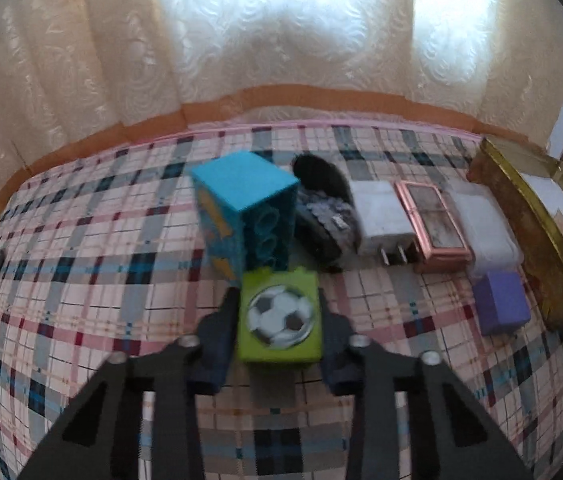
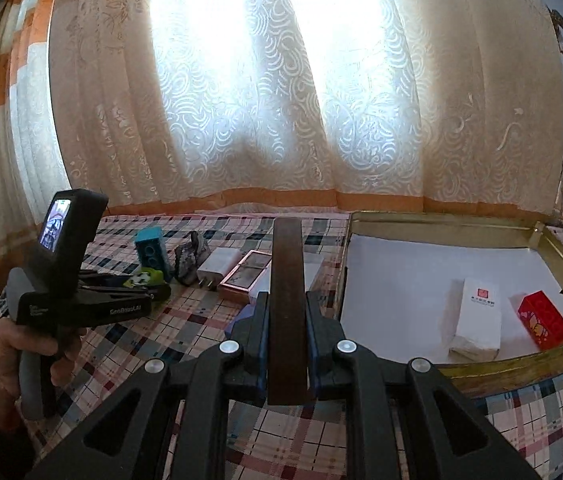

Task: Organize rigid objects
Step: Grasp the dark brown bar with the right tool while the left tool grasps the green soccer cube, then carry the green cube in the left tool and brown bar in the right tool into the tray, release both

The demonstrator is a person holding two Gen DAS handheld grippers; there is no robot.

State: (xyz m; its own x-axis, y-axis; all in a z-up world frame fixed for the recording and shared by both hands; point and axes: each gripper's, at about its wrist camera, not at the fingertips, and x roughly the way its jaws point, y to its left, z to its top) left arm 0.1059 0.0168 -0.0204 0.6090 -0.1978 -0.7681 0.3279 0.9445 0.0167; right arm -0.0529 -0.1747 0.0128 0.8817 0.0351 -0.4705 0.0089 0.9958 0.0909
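The left tool (image 1: 279, 320) is clenching a green block (image 1: 279, 318) between its two fingers; the block is sitting squarely in the gap with its printed football face turned up. Just beyond it a blue block (image 1: 247, 210) is standing on the plaid cloth (image 1: 81, 260), its round hollow studs facing the tool, and the green block's far edge is lying right at its foot.

The right tool (image 2: 286, 336) is gripping a dark brown strip (image 2: 286, 300), flat and narrow, which is running straight out along the fingers, above the cloth.

The left view is showing the row behind the blue block: a black and grey speckled item (image 1: 323, 216), a white plug adapter (image 1: 383, 220) with two metal prongs, a shiny pink-rimmed case (image 1: 433, 224), a frosted clear box (image 1: 485, 228) and a matte purple block (image 1: 501, 308) near the gold rim of the tray (image 1: 537, 248). The right view alone is showing the tray's inside: a white floor, with a white box (image 2: 473, 316) and a red box (image 2: 545, 318) lying apart on it. It is also showing the person's hand (image 2: 9, 356) holding the left tool's handle, with a small lit screen on top. Patterned lace curtains (image 2: 281, 100) are glowing behind.
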